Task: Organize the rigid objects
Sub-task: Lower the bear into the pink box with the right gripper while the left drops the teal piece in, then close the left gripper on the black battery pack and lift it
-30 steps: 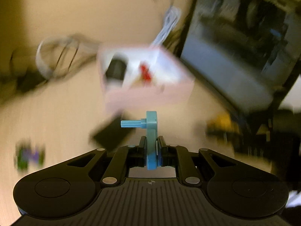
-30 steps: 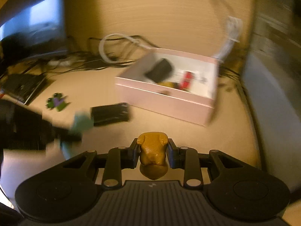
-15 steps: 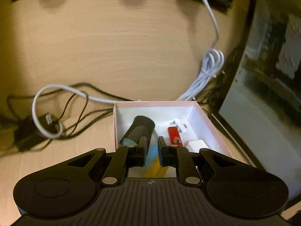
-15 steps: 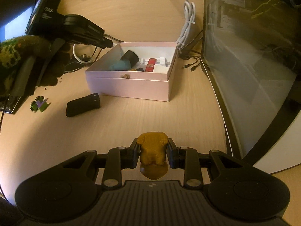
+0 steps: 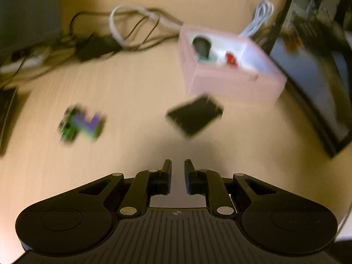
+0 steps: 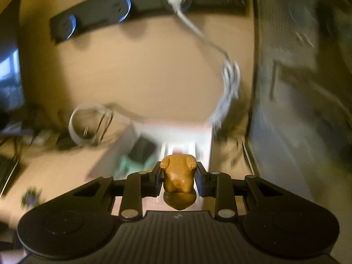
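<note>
Right tongs [image 6: 177,177] grip a brown figurine [image 6: 177,176].
Left tongs [image 5: 177,177] slightly parted, empty; pink box [image 5: 233,83] ahead, right.

Left gripper [image 5: 176,171] held above the bench, jaws slightly parted with nothing between them; right gripper [image 6: 177,172] raised and pointing forward, jaws clamped on both sides of a brown figurine [image 6: 177,176], view motion-blurred
</note>
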Tool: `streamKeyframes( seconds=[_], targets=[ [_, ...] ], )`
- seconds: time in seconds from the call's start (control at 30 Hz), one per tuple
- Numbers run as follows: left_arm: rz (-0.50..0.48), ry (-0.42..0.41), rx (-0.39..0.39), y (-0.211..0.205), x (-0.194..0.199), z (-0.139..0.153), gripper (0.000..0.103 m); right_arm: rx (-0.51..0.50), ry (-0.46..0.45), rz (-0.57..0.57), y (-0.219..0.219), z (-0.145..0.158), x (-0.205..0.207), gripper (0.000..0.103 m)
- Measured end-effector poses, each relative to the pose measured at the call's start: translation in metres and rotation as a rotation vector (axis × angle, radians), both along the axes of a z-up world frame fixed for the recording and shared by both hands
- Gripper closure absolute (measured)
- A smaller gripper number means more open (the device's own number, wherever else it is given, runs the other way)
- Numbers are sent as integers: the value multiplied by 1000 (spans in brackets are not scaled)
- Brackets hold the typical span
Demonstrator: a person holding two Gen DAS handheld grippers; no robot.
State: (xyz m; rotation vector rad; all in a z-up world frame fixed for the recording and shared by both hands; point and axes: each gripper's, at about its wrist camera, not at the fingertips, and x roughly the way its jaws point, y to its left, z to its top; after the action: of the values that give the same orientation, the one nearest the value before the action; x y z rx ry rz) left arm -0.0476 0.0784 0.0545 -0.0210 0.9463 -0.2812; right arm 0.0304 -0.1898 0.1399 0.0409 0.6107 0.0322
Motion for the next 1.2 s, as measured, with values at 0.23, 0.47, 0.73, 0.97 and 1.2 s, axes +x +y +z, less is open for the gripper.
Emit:
streamKeyframes(
  seconds=[0.23,0.47,0.73,0.97,1.2],
  targets=[
    [39,4,40,22,-25,-5,88,-33,49,22,29,-10,79,71],
    [-67,-8,70,2,-3,1,88,11,73,2,22,-12,51,69],
    [-298,60,132,-44,16,-12,88,23,193,28,-1,-38,-38,68],
    [-427,73,199,-72,23,-15,86,-34,315,25,2,-80,-88,68],
    [-483,107,207,-84,28,-15,86,-50,313,6,4,-88,-100,60]
  ],
)
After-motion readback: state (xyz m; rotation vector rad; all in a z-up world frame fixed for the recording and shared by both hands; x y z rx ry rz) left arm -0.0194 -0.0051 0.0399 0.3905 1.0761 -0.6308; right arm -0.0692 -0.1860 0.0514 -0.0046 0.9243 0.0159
